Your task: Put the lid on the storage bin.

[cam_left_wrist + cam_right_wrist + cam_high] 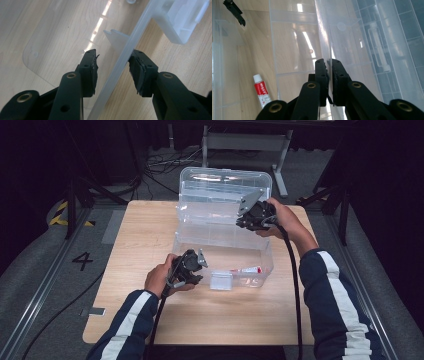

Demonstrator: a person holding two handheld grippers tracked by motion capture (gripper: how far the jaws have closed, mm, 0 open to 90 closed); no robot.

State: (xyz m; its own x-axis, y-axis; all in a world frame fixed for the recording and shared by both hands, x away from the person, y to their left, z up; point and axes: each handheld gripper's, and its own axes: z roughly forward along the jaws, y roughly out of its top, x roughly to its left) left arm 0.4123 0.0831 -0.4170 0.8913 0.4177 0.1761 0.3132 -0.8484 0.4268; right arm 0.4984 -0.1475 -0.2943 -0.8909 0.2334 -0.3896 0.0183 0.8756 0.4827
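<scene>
A clear plastic box [267, 265] stands on the wooden table [135, 240] with its lid [215, 190] raised upright at the back. My left gripper [196, 272] is at the box's front left rim. In the left gripper view that rim [140, 32] runs between the left gripper's [113, 56] jaws; the right pad is against it and the left pad stands apart, so it is open. My right gripper [243, 222] is at the lid's right side. In the right gripper view the right gripper [329, 62] is shut on the lid's thin clear edge [322, 30].
A small red and white tube [248, 270] [262, 93] lies on the box floor near the front right. A white latch [221, 281] [185, 20] hangs on the box's front wall. Cables and metal stand legs [280, 165] lie on the floor behind the table.
</scene>
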